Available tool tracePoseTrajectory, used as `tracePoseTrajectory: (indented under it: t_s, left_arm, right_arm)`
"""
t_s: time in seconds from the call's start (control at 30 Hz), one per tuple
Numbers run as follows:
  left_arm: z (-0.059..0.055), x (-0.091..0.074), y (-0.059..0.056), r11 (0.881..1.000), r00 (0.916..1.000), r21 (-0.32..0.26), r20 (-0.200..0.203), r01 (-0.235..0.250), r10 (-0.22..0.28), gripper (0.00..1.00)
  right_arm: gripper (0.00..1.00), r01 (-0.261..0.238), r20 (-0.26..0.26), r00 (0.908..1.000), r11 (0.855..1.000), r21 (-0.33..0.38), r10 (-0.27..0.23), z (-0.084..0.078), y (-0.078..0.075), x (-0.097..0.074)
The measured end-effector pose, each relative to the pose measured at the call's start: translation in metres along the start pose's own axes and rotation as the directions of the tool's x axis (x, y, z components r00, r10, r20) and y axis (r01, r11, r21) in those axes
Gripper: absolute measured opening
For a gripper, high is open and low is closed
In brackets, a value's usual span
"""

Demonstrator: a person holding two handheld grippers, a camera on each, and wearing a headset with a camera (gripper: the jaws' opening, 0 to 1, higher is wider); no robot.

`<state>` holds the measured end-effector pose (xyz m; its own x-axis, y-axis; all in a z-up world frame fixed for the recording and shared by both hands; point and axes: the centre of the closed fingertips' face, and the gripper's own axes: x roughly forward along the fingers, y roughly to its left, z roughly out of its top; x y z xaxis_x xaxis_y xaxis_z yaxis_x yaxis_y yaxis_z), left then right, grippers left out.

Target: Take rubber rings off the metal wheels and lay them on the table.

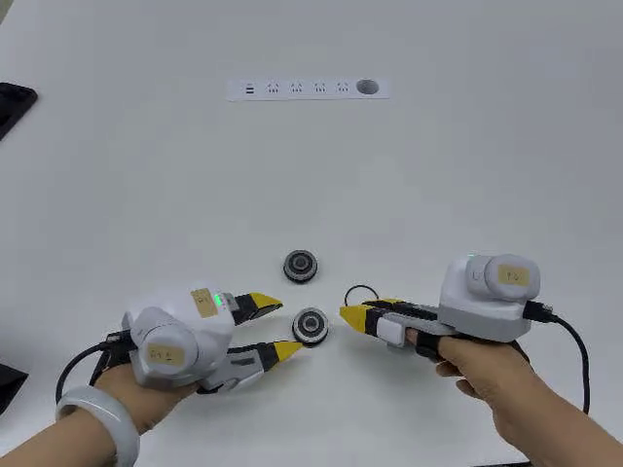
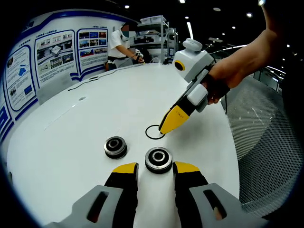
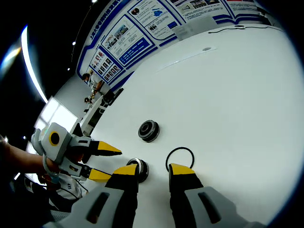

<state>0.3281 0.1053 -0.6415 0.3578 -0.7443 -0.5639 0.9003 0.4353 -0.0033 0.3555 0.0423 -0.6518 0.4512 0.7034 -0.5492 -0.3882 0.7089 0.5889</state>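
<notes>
Two small metal wheels lie on the white table [image 1: 146,195]. The far wheel [image 1: 300,266] [image 2: 115,146] [image 3: 148,130] wears a dark rubber ring. The near wheel [image 1: 311,326] [image 2: 158,159] [image 3: 137,168] shows a shiny bare rim. A thin black rubber ring [image 1: 360,292] [image 2: 154,132] [image 3: 180,157] lies flat beside it. My left gripper [image 1: 277,326] [image 2: 155,167] [image 3: 105,163] is open, its yellow tips on either side of the near wheel, just short of it. My right gripper [image 1: 352,316] [image 2: 172,119] [image 3: 153,171] is open and holds nothing, its tips at the loose ring's edge.
A white power strip [image 1: 308,89] lies at the back of the table. A dark object [image 1: 15,102] sits at the left edge, another [image 1: 10,384] at the lower left. A person [image 2: 121,40] stands by shelves beyond the table.
</notes>
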Motion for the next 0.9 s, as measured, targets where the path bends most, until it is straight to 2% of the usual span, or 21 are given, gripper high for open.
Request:
tracePoseTrajectory:
  t_s: [0.4,0.9]
  left_arm:
    - [0.007,0.010,-0.003,1.000,0.9998,0.023,-0.004,0.019,-0.019,0.25]
    - [0.004,0.020,-0.005,0.998,0.9984,0.053,-0.040,0.041,-0.039,0.18]
  right_arm:
    - [0.26,-0.027,-0.010,0.9996,1.000,0.006,0.027,-0.002,0.009,0.006]
    - [0.26,-0.033,-0.004,0.9994,0.999,0.033,0.034,-0.003,0.009,0.007]
